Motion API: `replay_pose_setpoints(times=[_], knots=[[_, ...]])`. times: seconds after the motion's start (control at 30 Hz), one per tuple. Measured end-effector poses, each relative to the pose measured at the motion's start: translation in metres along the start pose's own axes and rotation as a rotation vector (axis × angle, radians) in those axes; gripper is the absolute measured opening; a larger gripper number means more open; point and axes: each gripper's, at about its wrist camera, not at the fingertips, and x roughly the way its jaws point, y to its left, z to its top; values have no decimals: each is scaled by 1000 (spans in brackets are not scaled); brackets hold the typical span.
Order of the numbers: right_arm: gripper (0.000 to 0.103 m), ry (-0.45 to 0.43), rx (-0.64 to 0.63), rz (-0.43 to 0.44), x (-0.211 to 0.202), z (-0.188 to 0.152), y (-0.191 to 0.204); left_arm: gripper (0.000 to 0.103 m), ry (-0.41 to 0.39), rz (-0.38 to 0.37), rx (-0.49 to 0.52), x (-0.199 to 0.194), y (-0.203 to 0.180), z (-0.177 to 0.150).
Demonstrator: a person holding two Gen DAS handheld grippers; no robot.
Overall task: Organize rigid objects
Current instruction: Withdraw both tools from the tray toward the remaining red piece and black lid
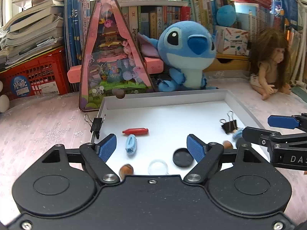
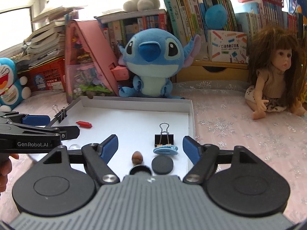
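Note:
A shallow white tray (image 1: 167, 95) holds small items. My left gripper (image 1: 151, 143) hovers open over its near left part, above a light blue hair clip (image 1: 131, 144), a red piece (image 1: 135, 131), a black disc (image 1: 183, 157), a clear dome (image 1: 157, 167) and a hazelnut (image 1: 126, 169). My right gripper (image 2: 150, 140) stands open over the near right part, above a black binder clip (image 2: 164, 140), a second blue hair clip (image 2: 165, 150), a hazelnut (image 2: 137, 157), a black disc (image 2: 162, 165) and a dark ring cap (image 2: 139, 170). Neither gripper holds anything.
Another binder clip (image 1: 96, 124) grips the tray's left rim. Behind the tray stand a blue plush toy (image 1: 187, 57), a pink triangular box (image 1: 113, 61), a red crate (image 1: 38, 76) and shelves of books. A doll (image 2: 276, 80) sits at the right on the pale tablecloth.

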Motion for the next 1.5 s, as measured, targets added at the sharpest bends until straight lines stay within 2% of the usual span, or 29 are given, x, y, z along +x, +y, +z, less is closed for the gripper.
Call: replay_pose_setpoints(times=[0.3, 0.53, 0.87, 1.13, 1.37, 1.5], knots=[[87, -13, -25, 8, -28, -18, 8, 80, -9, -49, 13, -34, -9, -26], [88, -19, -9, 46, -46, -31, 10, 80, -7, -72, -1, -53, -10, -46], [89, -30, -36, 95, -68, -58, 17, 81, -21, -87, 32, -81, -17, -83], [93, -52, -51, 132, -85, -85, 21, 81, -10, -98, 20, -96, -19, -111], [98, -95, -127, 160, -105, -109, 32, 81, -50, -74, 44, -112, -22, -129], [98, -106, -132, 195, -116, -122, 35, 81, -72, -84, 52, -127, -22, -139]])
